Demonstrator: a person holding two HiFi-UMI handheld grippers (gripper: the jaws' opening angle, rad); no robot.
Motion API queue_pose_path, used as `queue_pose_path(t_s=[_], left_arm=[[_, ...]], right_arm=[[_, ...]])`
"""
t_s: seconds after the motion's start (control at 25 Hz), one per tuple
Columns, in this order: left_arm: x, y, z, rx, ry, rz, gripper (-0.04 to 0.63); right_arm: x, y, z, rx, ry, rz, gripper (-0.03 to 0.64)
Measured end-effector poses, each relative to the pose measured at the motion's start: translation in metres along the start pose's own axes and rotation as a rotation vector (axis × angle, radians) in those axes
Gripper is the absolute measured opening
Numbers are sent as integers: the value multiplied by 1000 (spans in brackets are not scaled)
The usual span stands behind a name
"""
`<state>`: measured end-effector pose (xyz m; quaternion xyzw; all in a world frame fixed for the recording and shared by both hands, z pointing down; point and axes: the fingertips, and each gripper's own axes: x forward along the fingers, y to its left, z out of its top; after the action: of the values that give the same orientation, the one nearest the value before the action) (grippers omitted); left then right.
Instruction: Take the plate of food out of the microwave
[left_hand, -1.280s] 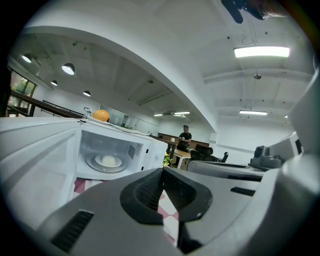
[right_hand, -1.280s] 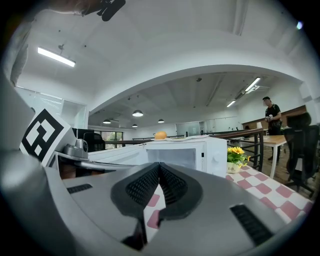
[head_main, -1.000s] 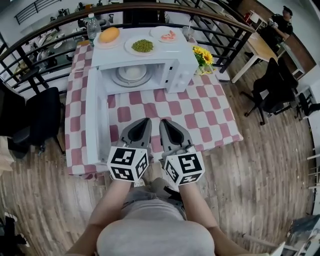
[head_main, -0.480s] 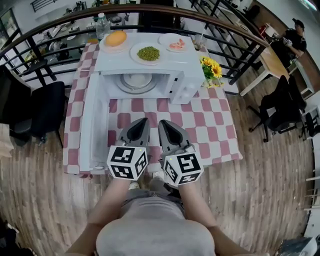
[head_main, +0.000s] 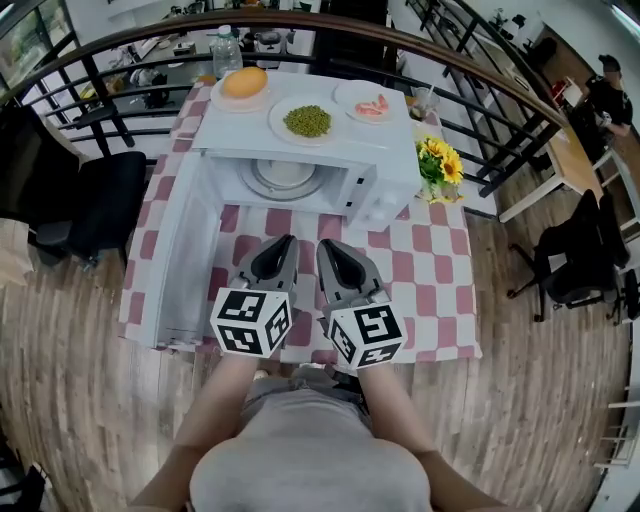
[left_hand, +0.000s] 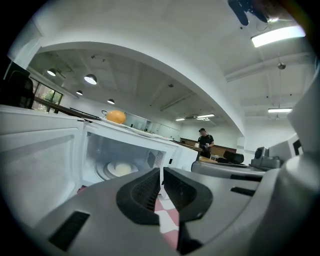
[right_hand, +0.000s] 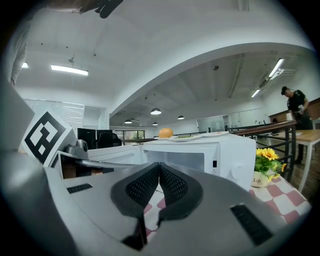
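Here, the left hand-held gripper (head_main: 283, 246) and the right hand-held gripper (head_main: 331, 248) hovered side by side over the near part of the table (head_main: 441, 272) with its red-and-white checked cloth. Each had its jaws pressed together, with nothing between them. The white plate of pale food (head_main: 285, 172) sat on the round turntable inside the white microwave oven (head_main: 392, 170), farther off than both grippers and untouched. The white microwave door (head_main: 181, 262) stood swung open to the left. On the oven's roof were an orange bun on a plate (head_main: 245, 82) at far left, a plate of green peas (head_main: 307, 120) in the middle, and a plate of pink food (head_main: 371, 103) at right. Yellow flowers in a small pot (head_main: 439, 161) stood just right of the oven.
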<state>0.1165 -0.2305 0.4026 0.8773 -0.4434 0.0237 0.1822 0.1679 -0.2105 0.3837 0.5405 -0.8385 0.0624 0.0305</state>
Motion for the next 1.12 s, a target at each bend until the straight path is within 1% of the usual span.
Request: queue_pose_path(t_s=[0.2,0.32,0.48,0.6,0.68,0.76,0.84,0.92,1.04,1.12], left_arm=[[14,5,-3,-51,1,46,40],[25,5,-7,-94,8,62,90],[39,2,-11,-153,2,62,161],[46,5,-13,-175,-8,77,169],[49,7,-16,-174,-7,85,169],[53,10,-18,-176,-3,85,169],[58,13,-19,-194,-4,83,169],[62,20,-21,-229,-4,89,169],[71,31,-25,-313,-4,103,245],[76,39,-30,-381,3,120,279]], right_arm=[[7,-11,-2,-4,4,61,25],[10,-19,-4,-5,9,92,25],[14,-27,-6,-15,13,130,25],[17,-31,-9,-13,15,145,25],[19,-34,-12,-8,21,151,25],[22,-36,-14,-6,26,157,25],[26,-36,-15,-5,28,162,25],[29,-37,-16,-6,30,166,25],[34,-38,-17,-2,36,168,25],[38,-38,-18,3,38,166,25]])
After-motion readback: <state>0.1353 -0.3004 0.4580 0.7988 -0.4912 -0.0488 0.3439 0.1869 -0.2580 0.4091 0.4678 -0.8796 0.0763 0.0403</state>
